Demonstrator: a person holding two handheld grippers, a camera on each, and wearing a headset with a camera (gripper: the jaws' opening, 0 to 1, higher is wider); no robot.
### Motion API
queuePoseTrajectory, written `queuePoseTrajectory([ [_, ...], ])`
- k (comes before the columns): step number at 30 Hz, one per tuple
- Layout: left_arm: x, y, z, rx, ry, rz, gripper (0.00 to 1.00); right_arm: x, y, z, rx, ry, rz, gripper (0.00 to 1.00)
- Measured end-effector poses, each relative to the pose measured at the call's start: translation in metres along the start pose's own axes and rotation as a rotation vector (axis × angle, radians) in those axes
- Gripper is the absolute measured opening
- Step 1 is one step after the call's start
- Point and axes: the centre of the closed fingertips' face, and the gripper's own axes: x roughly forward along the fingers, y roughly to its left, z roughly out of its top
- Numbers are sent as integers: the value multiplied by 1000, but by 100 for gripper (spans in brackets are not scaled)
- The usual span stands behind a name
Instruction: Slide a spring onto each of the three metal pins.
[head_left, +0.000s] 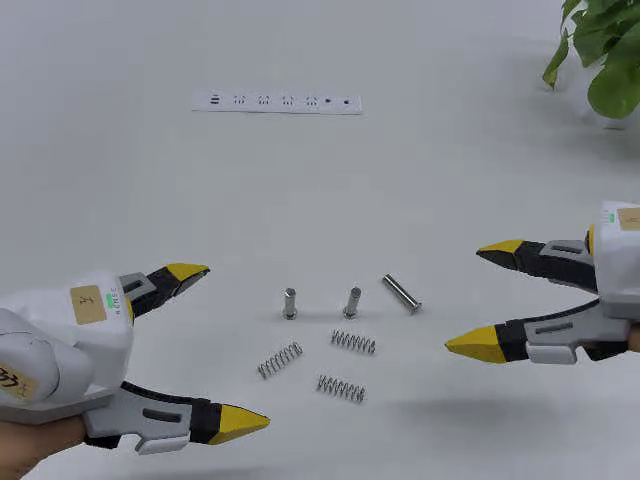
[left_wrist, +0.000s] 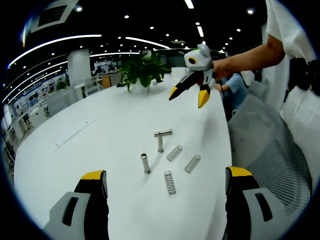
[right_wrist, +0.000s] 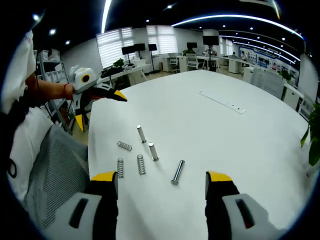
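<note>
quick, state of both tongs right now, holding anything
left tongs: open, holding nothing
right tongs: open, holding nothing

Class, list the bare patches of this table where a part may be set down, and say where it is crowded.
Bare: the broad stretch between the power strip and the pins; also the table towards the plant. Crowded: the near middle, where pins and springs cluster between the left gripper and right gripper.
</note>
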Motion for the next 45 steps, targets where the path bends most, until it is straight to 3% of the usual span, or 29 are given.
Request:
queuePoseTrajectory([
  [10,2,-1,0,-10,-3,-5,100,28,-18,7,47,56,-3,59],
  [18,2,0,-2,-19,-2,-4,100,52,-35,2,78,150,-35,42],
  [25,4,-2,0,-27,-6,-9,100,71,-36,-6,120,224,-23,30],
  [36,6,-1,-4,-39,-2,-9,100,96,-45,-26,140,354,-57,23],
  [45,8,0,-4,-45,-4,-9,100,105,-48,-29,176,390,-71,19],
])
